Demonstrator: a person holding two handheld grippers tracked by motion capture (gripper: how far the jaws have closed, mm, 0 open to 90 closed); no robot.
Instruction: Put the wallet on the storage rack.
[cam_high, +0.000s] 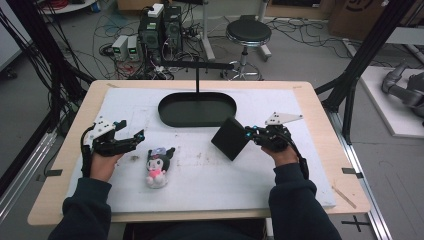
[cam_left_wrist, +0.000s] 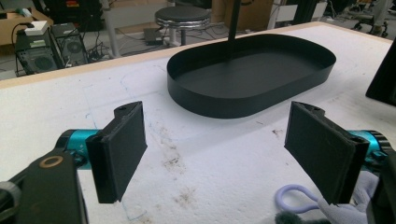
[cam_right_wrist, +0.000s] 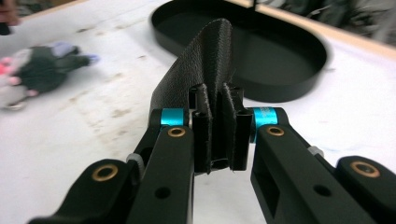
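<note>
Two grippers: both were held over the table, one in each of the person's hands, well apart from each other.
Table (cam_high: 65, 150): a wooden top covered by a white foam sheet (cam_high: 210, 180), stained in brown specks ahead of the left gripper.
Tray (cam_high: 197, 108): a black oval tray with a low wall stood on the sheet, ahead of both grippers and between them; in the left gripper view the tray (cam_left_wrist: 252, 74) lay beyond the open jaws, and a thin black post rose from its far side.
Black pad (cam_high: 231, 138): a flat, square, leather-textured piece, lifted off the sheet and tilted on one corner; it stuck out in front of the right gripper toward the tray. In the right gripper view the black pad (cam_right_wrist: 203, 70) ran edge-on away from the jaws.
Right gripper (cam_high: 252, 134): its jaws were pressed together on the near edge of the black pad; seen close, the right gripper (cam_right_wrist: 218, 130) pinched it between its two pads.
Left gripper (cam_high: 136, 138): jaws spread wide with nothing between them; the left gripper (cam_left_wrist: 215, 149) hung just above the sheet.
Plush toy (cam_high: 158, 166): a small black, white and pink doll lay on the sheet just beside the left gripper's tip, on the side toward the right gripper; its pale lilac loop (cam_left_wrist: 295, 197) showed beside one jaw.
</note>
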